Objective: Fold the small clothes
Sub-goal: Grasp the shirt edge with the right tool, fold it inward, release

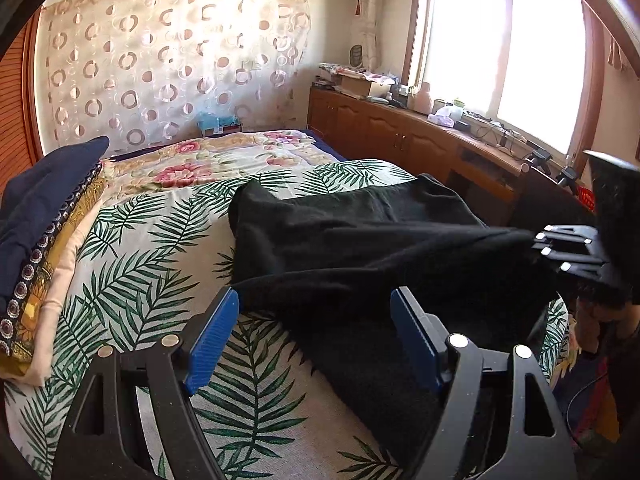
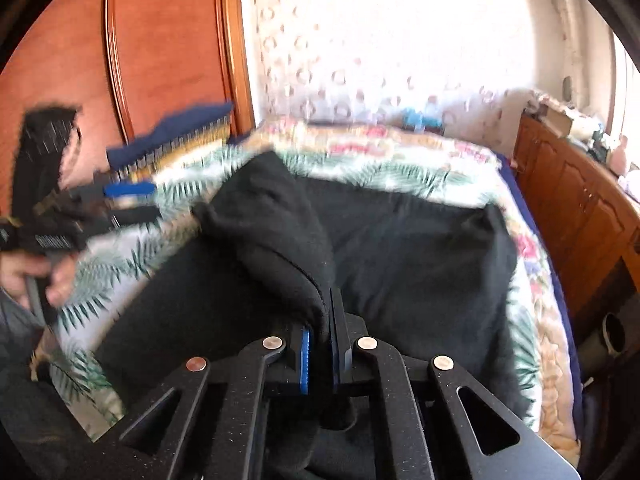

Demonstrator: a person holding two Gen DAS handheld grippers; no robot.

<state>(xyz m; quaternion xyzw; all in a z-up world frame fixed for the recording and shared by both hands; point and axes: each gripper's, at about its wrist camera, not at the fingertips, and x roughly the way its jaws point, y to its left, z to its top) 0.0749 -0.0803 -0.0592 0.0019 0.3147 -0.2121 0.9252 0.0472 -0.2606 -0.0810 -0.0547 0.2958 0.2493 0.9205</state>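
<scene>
Right gripper [image 2: 320, 344] tilted down, clamped on black garment [image 1: 352, 240]. Left gripper [image 1: 316, 336] wide apart, empty, at garment's near edge above bed [image 1: 160, 248].

Palm-leaf bedspread [image 1: 152, 240] fills the lower frame; floral quilt [image 1: 208, 160] lies behind it. Stacked textiles [image 1: 36, 240] sit at left. Circle-patterned curtain [image 1: 160, 60] hangs at upper centre; wooden cabinet [image 1: 380, 128] and bright window [image 1: 500, 48] occupy upper right.

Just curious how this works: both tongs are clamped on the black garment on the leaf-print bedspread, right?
Not quite. Only the right tongs clamp the black garment. The left wrist view shows the left tongs open, on the leaf-print bedspread.
</scene>
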